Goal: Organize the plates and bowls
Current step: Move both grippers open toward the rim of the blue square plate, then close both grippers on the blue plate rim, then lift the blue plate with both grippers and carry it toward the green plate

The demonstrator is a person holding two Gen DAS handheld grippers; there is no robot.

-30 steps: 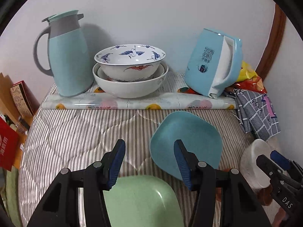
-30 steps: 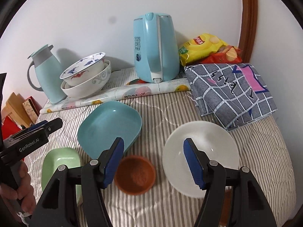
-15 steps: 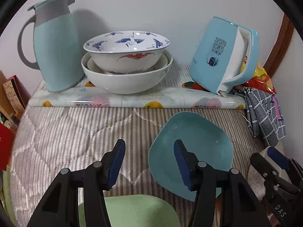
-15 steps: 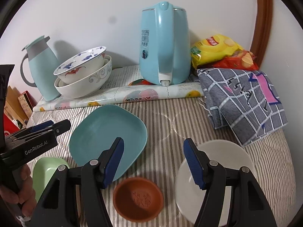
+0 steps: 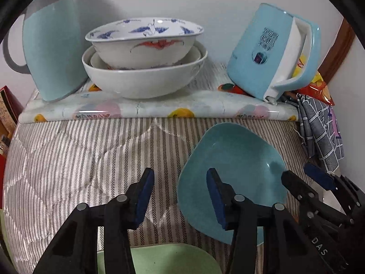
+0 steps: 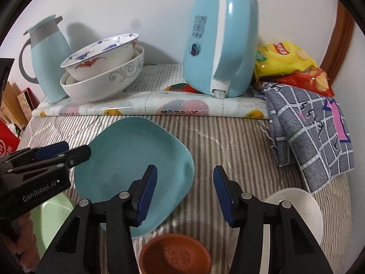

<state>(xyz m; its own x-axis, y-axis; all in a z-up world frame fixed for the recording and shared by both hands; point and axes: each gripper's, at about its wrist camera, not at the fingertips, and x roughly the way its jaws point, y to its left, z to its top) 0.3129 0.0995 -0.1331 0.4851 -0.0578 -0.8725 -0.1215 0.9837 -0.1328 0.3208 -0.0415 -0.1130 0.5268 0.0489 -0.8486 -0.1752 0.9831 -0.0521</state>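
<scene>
A teal square plate [image 5: 239,159] lies flat on the striped cloth. My left gripper [image 5: 181,196] hovers over the plate's left rim, one finger above the plate and one above the cloth. Its jaws are closing, and the pads touch nothing. From the other side, my right gripper [image 6: 185,193] straddles the right rim of the teal plate [image 6: 132,159], also closing without contact. A crane-pattern bowl [image 5: 143,43] sits nested in a white bowl [image 5: 141,82] at the back. Near me are a green plate [image 6: 50,217], a brown dish [image 6: 175,255] and a white plate [image 6: 296,210].
A teal thermos jug [image 5: 50,52] stands back left and a light-blue kettle [image 5: 273,54] back right, both on a fruit-print oilcloth [image 5: 148,109]. Chip bags [image 6: 285,61] and a checked cloth [image 6: 314,132] fill the right side. A wall closes off the back.
Both grippers have come forward and down onto the teal plate from opposite sides, and both pairs of jaws have narrowed. The green and white plates have slid toward the frame edges.
</scene>
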